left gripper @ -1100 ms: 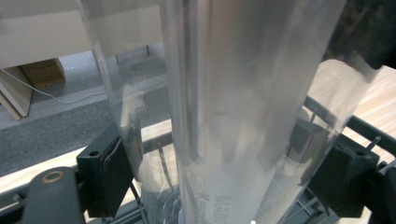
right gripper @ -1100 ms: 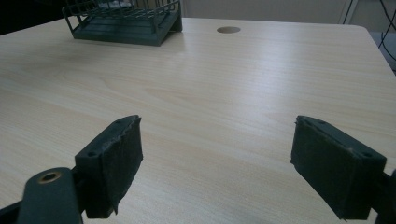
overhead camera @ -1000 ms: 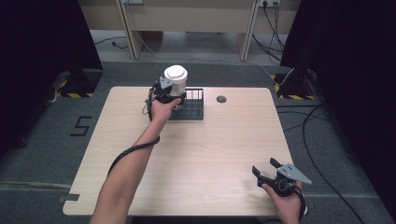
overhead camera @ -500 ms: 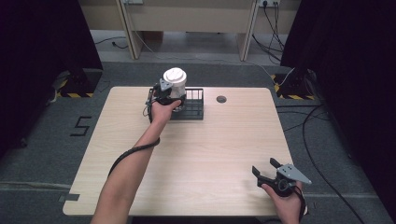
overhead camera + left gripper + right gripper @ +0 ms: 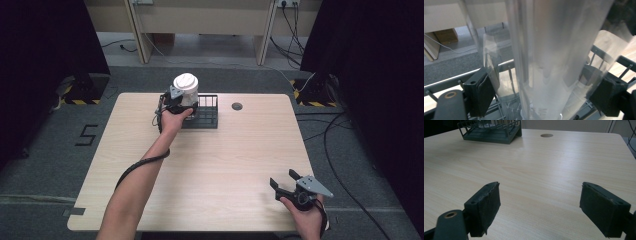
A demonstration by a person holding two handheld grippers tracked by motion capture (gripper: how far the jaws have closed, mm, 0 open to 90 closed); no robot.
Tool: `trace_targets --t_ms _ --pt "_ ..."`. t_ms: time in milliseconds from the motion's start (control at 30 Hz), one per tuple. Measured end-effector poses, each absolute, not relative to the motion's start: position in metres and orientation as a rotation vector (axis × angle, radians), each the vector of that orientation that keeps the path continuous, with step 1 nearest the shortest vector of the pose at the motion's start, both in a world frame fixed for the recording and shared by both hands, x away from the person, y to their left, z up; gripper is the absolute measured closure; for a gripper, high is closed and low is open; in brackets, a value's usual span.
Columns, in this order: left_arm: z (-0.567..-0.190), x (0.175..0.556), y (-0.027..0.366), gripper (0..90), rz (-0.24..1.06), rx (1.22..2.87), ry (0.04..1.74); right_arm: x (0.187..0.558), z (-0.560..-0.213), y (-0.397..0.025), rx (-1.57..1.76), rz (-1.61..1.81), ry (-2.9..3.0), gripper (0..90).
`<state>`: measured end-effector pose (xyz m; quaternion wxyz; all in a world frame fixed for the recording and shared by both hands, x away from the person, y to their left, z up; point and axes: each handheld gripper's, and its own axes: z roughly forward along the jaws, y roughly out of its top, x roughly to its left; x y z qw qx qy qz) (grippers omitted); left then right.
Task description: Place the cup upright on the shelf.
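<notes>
**Left gripper grasps clear container at wire rack while right gripper waits with jaws apart**

Seen from the high view, a person leans over a pale wooden table (image 5: 220,165), one arm stretched to the far side and the other held back at the near right corner. The left gripper (image 5: 179,101) sits at the left end of a dark wire rack (image 5: 207,111), its jaws around a container with a white lid (image 5: 185,83) that stands up out of the rack. A black cable trails back along the forearm. Just right of the rack, a round hole (image 5: 237,106) marks the tabletop.

From above, the lid hides most of the body. The left gripper view supplies what that camera cannot: the container (image 5: 554,57) is a clear, ribbed plastic cylinder, rising steeply between the two black pads (image 5: 482,93), each pressed against its sides, with the rack's wires (image 5: 509,75) visible behind and below it. The jaws stand fairly wide, closed only as far as the cylinder's width allows. Whether its base rests on the rack floor cannot be told.

The right gripper (image 5: 291,184) is well apart from all this, near the table's front edge. The right gripper view shows its two pads (image 5: 487,206) spread wide with bare wood grain between them, gripping and touching nothing; far ahead lie the wire rack (image 5: 491,131) and the hole (image 5: 546,135).
</notes>
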<state>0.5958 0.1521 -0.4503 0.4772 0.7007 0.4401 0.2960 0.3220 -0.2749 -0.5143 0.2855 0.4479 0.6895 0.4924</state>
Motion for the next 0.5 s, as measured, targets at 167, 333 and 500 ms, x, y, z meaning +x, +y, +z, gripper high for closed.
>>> trace_targets --t_ms 167,333,500 --pt "-0.45 0.593 0.153 14.5 0.737 1.712 1.072 0.322 -0.514 -0.275 1.197 1.317 1.843 17.2" --pt "-0.444 0.587 0.156 14.4 0.762 1.719 1.043 0.322 -0.514 -0.274 1.199 1.314 1.845 17.2" --pt "-0.44 0.582 0.159 14.4 0.762 1.717 1.039 0.322 -0.514 -0.274 1.199 1.312 1.847 17.2"
